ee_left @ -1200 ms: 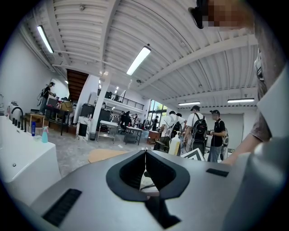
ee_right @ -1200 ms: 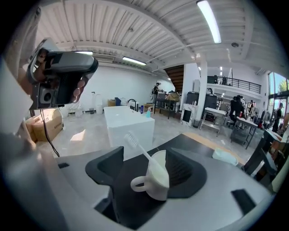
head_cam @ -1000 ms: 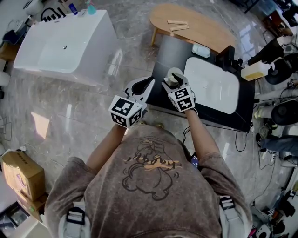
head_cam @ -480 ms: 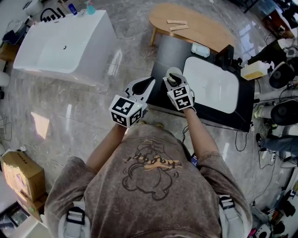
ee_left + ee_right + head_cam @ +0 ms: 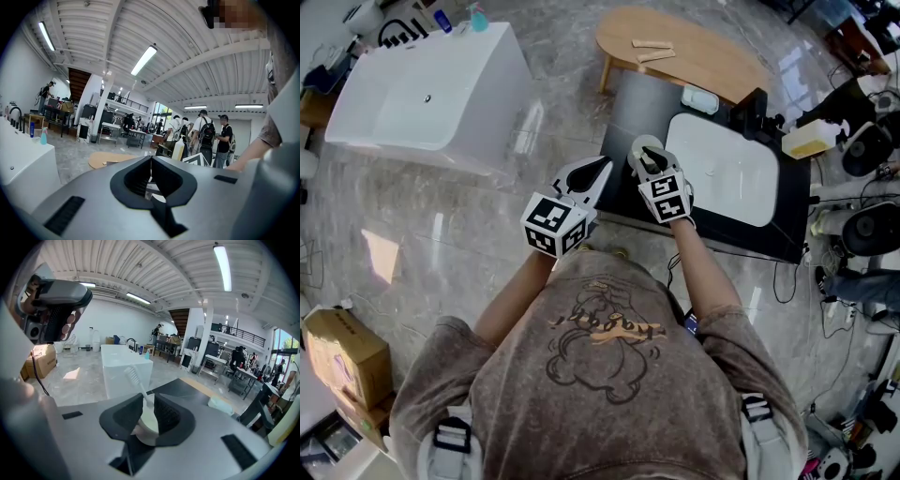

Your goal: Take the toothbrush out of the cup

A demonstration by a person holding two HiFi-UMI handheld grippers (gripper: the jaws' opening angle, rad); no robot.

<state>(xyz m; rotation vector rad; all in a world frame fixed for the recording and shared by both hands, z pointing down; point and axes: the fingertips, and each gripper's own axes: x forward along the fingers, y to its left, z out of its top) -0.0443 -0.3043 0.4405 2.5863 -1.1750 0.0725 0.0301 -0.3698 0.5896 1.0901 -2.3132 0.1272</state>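
A white cup (image 5: 647, 148) stands on the black counter (image 5: 623, 183), left of the white sink basin (image 5: 727, 173). In the right gripper view a white toothbrush (image 5: 133, 377) leans up and to the left out of the cup (image 5: 149, 423). My right gripper (image 5: 651, 163) is at the cup's rim. Its jaws are closing, with the toothbrush handle between the tips (image 5: 148, 399) and a thin gap still at the sides. My left gripper (image 5: 602, 165) hovers just left of the cup over the counter's edge, its jaws (image 5: 151, 157) shut with nothing in them.
A white bathtub (image 5: 431, 89) stands at the upper left and a wooden oval table (image 5: 694, 52) behind the counter. A soap dish (image 5: 705, 98) and a black tap (image 5: 757, 112) sit by the basin. Cables and gear crowd the right side.
The right gripper has edged slightly further onto the cup. The left gripper has stayed where it was.
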